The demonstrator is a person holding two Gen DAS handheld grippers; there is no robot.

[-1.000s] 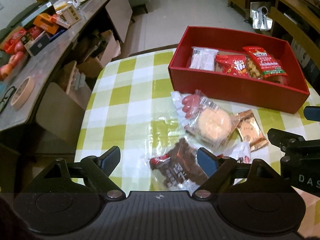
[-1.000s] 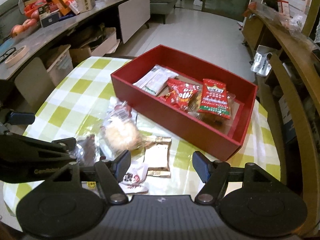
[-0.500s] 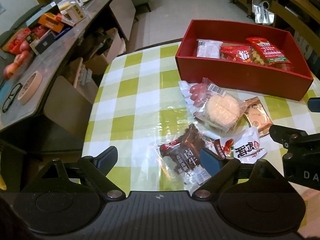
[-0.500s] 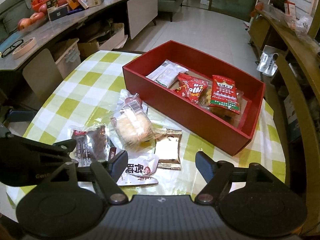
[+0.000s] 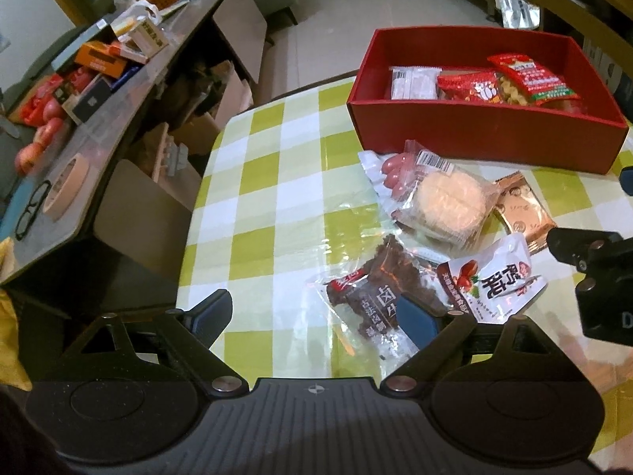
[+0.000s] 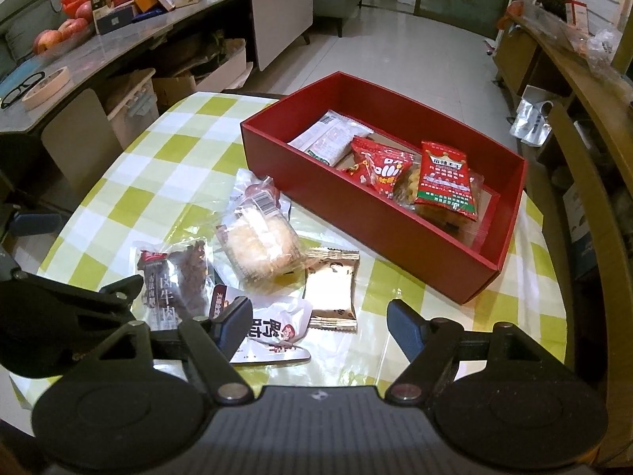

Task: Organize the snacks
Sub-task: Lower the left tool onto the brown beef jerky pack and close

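Observation:
A red box (image 5: 486, 136) (image 6: 379, 221) stands on the checked table and holds a white packet (image 5: 413, 83) and two red snack bags (image 6: 447, 182). In front of it lie a round cake in clear wrap (image 5: 451, 202) (image 6: 263, 245), a gold sachet (image 5: 522, 213) (image 6: 330, 289), a white date bag (image 5: 490, 281) (image 6: 273, 332) and a dark beef packet (image 5: 379, 297) (image 6: 174, 281). My left gripper (image 5: 316, 316) is open and empty, above the table's near edge by the beef packet. My right gripper (image 6: 320, 326) is open and empty, above the date bag and sachet.
The green and white checked table (image 5: 269, 182) ends at the left. Beyond it stands a long counter (image 5: 79, 91) with boxes, apples, glasses and a tape roll. Cardboard boxes (image 5: 205, 118) sit on the floor. Wooden furniture (image 6: 585, 126) runs along the right.
Both grippers have pulled back and risen from the snacks, so more of the table and the date bag shows. Both stay open. The snacks have not moved.

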